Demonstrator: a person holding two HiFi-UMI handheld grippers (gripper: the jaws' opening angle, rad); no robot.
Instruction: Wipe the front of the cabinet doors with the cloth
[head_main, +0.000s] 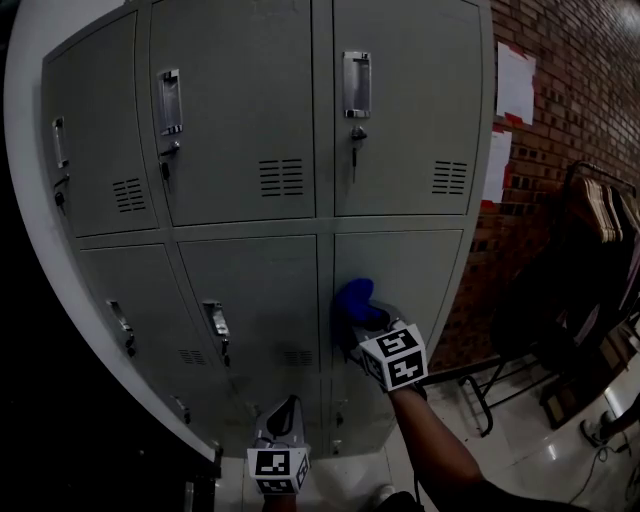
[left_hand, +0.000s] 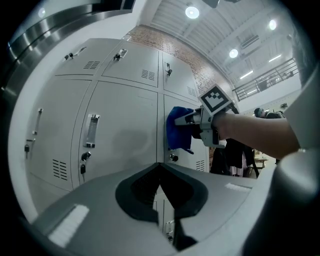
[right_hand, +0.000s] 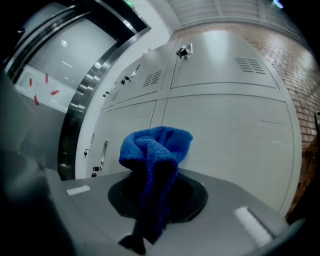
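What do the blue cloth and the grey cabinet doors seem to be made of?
The blue cloth looks like microfibre or terry: fuzzy looped pile, limp folds. The cabinet doors look like painted sheet metal, matt grey: flat panels with punched vent slots; which metal cannot be told.

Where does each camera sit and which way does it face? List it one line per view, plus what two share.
Head view: on the person's head, looking down the cabinet doors; shows left gripper, right gripper and a forearm.
Left gripper view: on the left gripper, looking along its shut, empty fingers up at the doors; shows the right gripper.
Right gripper view: on the right gripper, facing a door; its fingers clamp the blue cloth.
Shared: head and left gripper views both show the cloth at a right-column door.
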